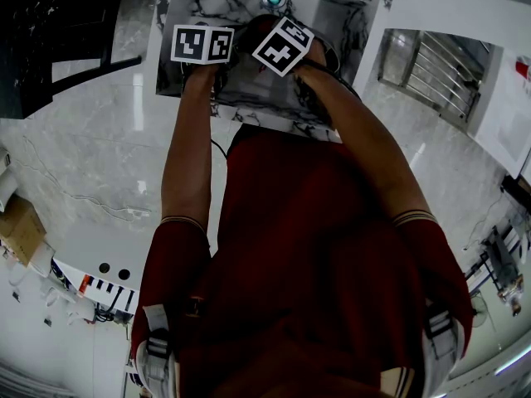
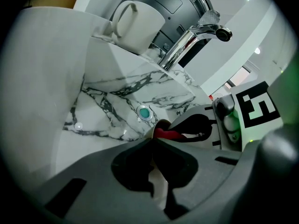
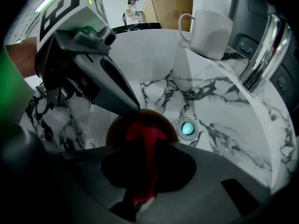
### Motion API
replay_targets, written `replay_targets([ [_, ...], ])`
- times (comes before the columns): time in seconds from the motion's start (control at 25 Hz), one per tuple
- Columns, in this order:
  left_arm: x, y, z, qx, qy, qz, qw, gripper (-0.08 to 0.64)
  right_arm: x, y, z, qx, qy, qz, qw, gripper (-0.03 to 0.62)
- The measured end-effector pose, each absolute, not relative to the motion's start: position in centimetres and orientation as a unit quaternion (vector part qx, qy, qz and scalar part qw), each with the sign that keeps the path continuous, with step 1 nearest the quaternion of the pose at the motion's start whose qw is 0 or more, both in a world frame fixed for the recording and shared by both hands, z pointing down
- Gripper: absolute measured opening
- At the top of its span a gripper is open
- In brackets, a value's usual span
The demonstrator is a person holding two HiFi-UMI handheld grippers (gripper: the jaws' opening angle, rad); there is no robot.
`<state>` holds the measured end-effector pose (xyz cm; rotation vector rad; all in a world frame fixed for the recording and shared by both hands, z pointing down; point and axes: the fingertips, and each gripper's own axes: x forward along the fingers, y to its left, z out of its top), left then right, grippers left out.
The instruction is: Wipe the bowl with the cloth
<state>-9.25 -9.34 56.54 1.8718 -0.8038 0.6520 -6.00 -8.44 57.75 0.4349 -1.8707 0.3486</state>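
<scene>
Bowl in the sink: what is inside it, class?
Inside the brown bowl lies the red cloth, clamped by the right gripper. Cloth and gripper hide the bowl's bottom.

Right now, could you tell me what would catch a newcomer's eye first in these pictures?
The red cloth, clamped in the right gripper and pressed into a brown bowl low in the marble sink, stands out first. The left gripper grips the bowl's rim, near the teal drain plug. A white mug sits on the sink's back ledge beside the chrome faucet.
</scene>
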Motion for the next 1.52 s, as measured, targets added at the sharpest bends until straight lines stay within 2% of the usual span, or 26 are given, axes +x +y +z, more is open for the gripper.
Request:
replay_targets([
  [0.52,-9.4,-9.6,56.9,0.761,-0.337,0.263,0.488,0.012,-5.7,-7.5,57.8,0.167,-0.791,0.16,0.566,0.064],
  [1.52,-10.0,-9.6,57.9,0.742,-0.359,0.262,0.502,0.012,-5.2,-8.0,55.5,0.177,-0.823,0.16,0.515,0.064],
])
